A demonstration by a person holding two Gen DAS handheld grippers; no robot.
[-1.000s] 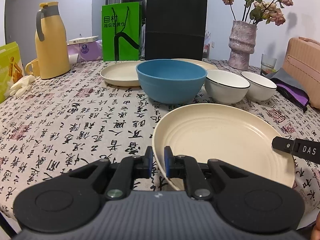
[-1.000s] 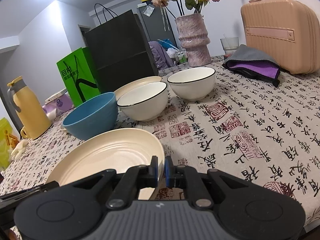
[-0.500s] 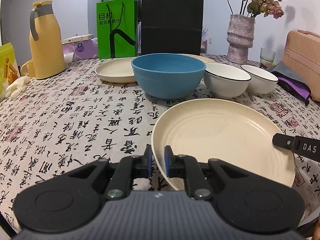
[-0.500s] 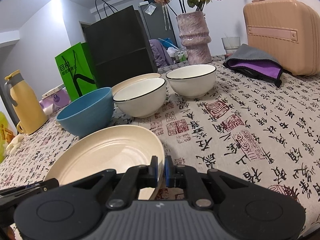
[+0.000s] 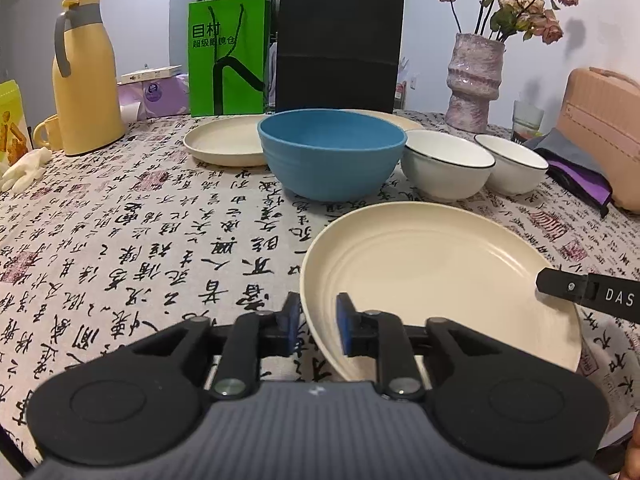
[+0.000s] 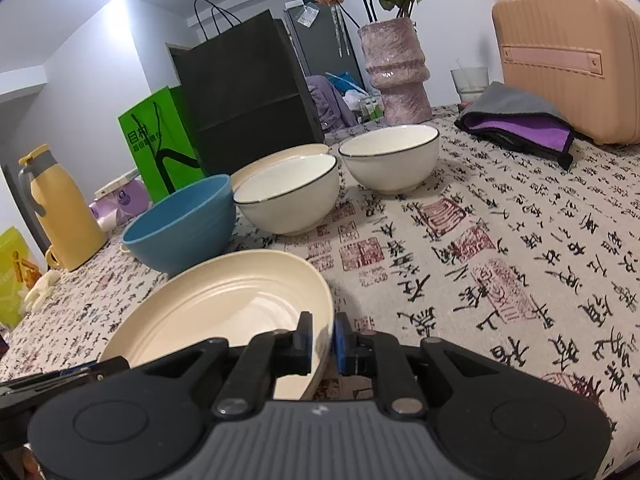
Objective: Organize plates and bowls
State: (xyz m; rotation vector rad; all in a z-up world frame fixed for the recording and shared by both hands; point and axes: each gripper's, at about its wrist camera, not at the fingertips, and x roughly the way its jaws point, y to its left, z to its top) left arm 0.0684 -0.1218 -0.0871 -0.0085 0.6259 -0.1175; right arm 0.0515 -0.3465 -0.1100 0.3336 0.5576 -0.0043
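A cream plate (image 5: pixel 436 276) lies near the table's front edge; it also shows in the right wrist view (image 6: pixel 224 308). My left gripper (image 5: pixel 316 326) straddles its left rim with a wider gap, jaws slightly apart. My right gripper (image 6: pixel 322 342) straddles its right rim, jaws narrowly apart around the rim. Behind stand a blue bowl (image 5: pixel 330 152), two white bowls (image 5: pixel 446 162) (image 5: pixel 512 162) and another cream plate (image 5: pixel 226 142). The right gripper's finger (image 5: pixel 588 294) shows at the plate's right edge.
A yellow jug (image 5: pixel 84 76), green bag (image 5: pixel 228 56) and black bag (image 5: pixel 340 44) stand at the back. A pink vase (image 5: pixel 474 80), a glass (image 5: pixel 528 116), a purple pouch (image 5: pixel 580 168) and a pink case (image 5: pixel 604 128) stand right. A glove (image 5: pixel 24 168) lies left.
My left gripper's jaws have opened from tight on the plate rim to a wider gap. The right gripper's jaws have also parted a little. The plate sits lower.
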